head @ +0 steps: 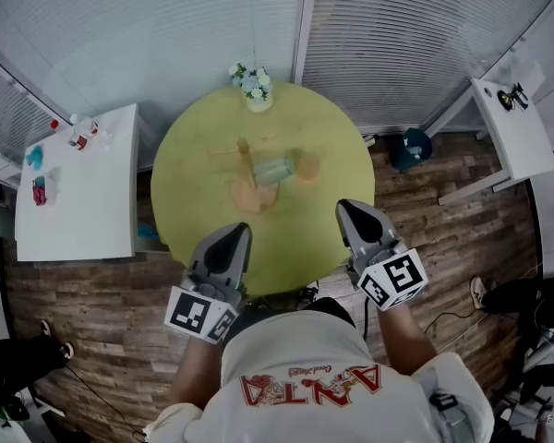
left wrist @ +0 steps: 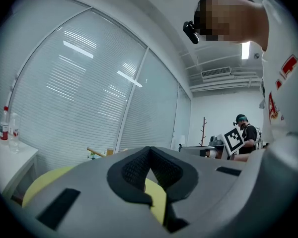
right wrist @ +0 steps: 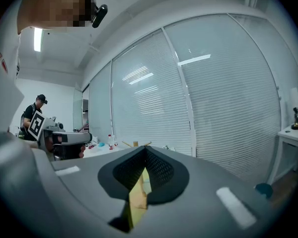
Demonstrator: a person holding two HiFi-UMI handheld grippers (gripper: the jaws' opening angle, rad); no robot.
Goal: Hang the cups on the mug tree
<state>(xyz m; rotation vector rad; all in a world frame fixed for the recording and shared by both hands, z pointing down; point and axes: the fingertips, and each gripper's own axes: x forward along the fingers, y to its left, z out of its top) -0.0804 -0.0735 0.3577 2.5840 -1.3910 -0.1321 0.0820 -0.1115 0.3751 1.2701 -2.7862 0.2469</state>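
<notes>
A wooden mug tree (head: 246,166) stands on the round yellow-green table (head: 194,155), near its middle. A pale green cup (head: 273,171) lies right beside the tree, and an orange cup (head: 307,166) sits just to its right. My left gripper (head: 238,233) hovers over the table's near edge, shut and empty. My right gripper (head: 347,209) is held over the near right edge, also shut with nothing in it. In the left gripper view the jaw tips (left wrist: 149,150) meet, and the tree's pegs (left wrist: 97,152) show beyond. The right gripper view shows its closed tips (right wrist: 144,150) and the pegs (right wrist: 134,144).
A flower pot (head: 252,87) stands at the table's far edge. A white table (head: 74,183) with small bottles is at the left, a white desk (head: 512,127) at the right. A blue object (head: 412,146) sits on the wood floor. Another person (left wrist: 246,132) works in the background.
</notes>
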